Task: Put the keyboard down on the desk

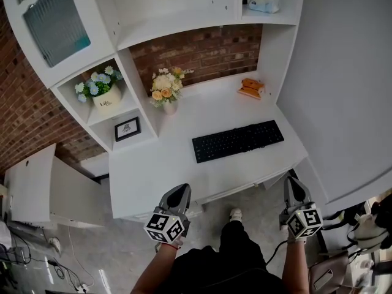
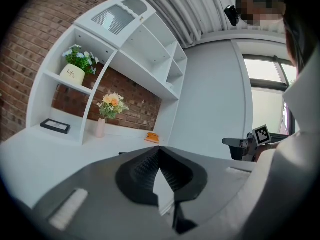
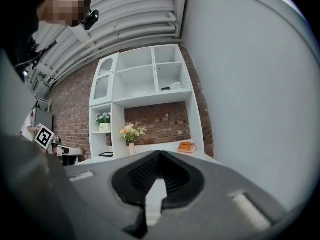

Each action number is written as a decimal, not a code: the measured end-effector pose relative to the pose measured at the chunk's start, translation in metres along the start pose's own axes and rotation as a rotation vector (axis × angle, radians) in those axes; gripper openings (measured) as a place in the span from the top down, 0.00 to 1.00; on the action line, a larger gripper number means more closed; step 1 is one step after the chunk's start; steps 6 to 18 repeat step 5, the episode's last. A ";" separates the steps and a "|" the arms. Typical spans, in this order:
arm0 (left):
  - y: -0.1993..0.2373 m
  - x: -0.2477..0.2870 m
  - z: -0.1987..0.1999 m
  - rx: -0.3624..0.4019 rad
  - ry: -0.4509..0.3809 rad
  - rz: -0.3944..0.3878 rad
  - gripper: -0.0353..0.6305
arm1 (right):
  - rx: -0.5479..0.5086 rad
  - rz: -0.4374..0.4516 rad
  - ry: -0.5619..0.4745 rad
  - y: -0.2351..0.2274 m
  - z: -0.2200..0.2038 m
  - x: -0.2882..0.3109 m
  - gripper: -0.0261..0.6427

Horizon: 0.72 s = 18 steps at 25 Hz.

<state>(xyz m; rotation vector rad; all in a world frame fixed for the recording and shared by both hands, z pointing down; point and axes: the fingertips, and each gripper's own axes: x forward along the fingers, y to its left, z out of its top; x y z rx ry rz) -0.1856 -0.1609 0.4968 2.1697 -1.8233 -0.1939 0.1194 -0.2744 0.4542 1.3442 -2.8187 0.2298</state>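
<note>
Head view is showing the left gripper [image 1: 179, 190] hanging at the near left, just off the near edge of the desk [image 1: 153, 176] and over the floor. Left gripper view: its fingers [image 2: 142, 169] are lying clenched tip to tip, with nothing between them.

On the shelves at the far left a potted plant [image 1: 101, 90] and a picture frame [image 1: 127, 128] are standing. A vase of flowers [image 1: 166, 90] is sitting at the far side of the desk. All three are well apart from the work.

Centre to right: the keyboard [image 1: 238, 141] is lying flat on the desk, keys up. Its long side is running roughly along the desk's near edge, and neither gripper is touching it.

Judgement: the placing is looking complete, and the step in hand is getting both grippers clear.

- Keep both grippers level and clenched while drawing them toward the near side.
- Avoid sweeping across the desk edge, where a tip could be nudging the keyboard.
- If squaring is wanted, push both ends evenly with the clenched tips. A long, light board is likely to be pivoting under a one-sided push.

Far right: a small orange object [image 1: 252, 88] is resting on the desk, well apart from the keyboard.

Near right: the right gripper [image 1: 293, 182] is hanging off the desk's near right corner. Right gripper view: its fingers [image 3: 142, 176] are also clenched on nothing.
</note>
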 end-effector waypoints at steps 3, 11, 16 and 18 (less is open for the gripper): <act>-0.006 -0.006 0.002 0.004 -0.008 -0.009 0.95 | 0.015 0.005 -0.012 0.002 0.000 -0.006 0.96; -0.009 -0.010 0.003 0.009 -0.011 -0.016 0.95 | 0.028 0.006 -0.021 0.003 0.001 -0.010 0.96; -0.009 -0.010 0.003 0.009 -0.011 -0.016 0.95 | 0.028 0.006 -0.021 0.003 0.001 -0.010 0.96; -0.009 -0.010 0.003 0.009 -0.011 -0.016 0.95 | 0.028 0.006 -0.021 0.003 0.001 -0.010 0.96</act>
